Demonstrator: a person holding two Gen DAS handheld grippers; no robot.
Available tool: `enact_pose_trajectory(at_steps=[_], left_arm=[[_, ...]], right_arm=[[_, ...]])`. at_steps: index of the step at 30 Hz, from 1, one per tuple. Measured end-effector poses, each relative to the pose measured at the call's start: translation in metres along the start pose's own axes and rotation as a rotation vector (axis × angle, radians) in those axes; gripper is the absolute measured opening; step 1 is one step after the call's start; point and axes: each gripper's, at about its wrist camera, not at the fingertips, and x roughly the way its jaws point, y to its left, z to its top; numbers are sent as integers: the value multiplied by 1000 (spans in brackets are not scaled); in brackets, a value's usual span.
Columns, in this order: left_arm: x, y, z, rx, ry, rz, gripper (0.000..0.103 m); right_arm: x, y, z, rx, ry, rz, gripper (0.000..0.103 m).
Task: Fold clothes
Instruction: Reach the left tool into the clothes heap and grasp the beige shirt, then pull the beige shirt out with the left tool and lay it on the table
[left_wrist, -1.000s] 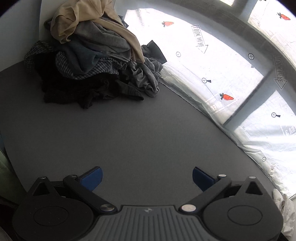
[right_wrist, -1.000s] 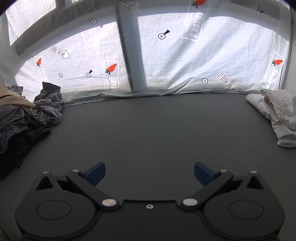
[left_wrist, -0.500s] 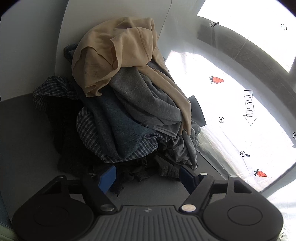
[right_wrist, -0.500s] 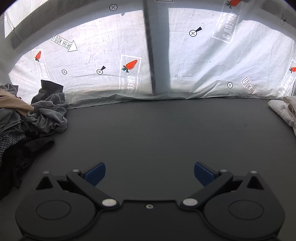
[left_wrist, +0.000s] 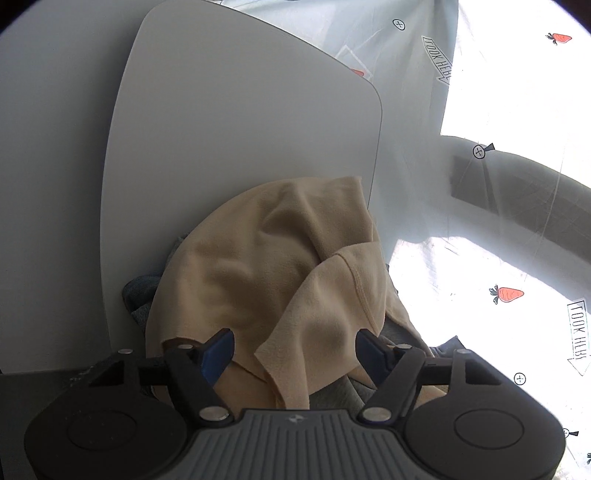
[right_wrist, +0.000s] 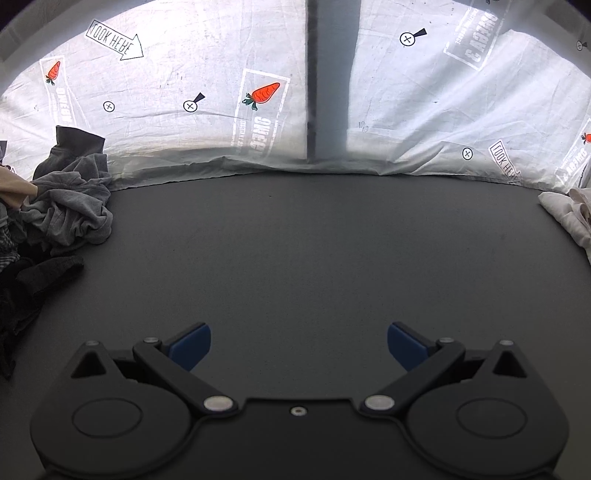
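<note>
Your left gripper, jaws spread, straddles the tan garment; only your right gripper, also released, shows bare table ahead.

I get strong backlight through the translucent plastic sheet, blown out white in my left view. The near foreground sits in shadow. Fisheye bends every edge; focus stays sharp.

table centre free | clothes pile blocks L edge | white cloth R edge
</note>
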Motion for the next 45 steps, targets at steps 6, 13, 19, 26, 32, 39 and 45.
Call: enact_pose_trajectory(at_steps=[6, 13, 19, 26, 32, 39, 45], left_arm=[[-18, -30, -5, 1, 4, -225, 4], [-88, -114, -43, 78, 132, -530, 4], [-178, -203, -109, 187, 327, -794, 4], [-297, -291, -233, 320, 658, -1134, 8], [-316, -286, -324, 459, 773, -883, 20], [-303, -214, -353, 272, 858, -582, 29], [-297, -174, -364, 156, 870, -409, 31]], right_arm=[[0, 4, 4, -21, -15, 32, 103], [-15, -23, -2, 45, -40, 79, 103], [-50, -90, 0, 129, -102, 61, 103], [-86, -207, -15, 266, -127, -72, 103], [-99, -277, -43, 290, -91, -123, 103], [-87, -297, -74, 179, 37, -34, 103], [-83, -286, -77, 99, 50, 97, 98]])
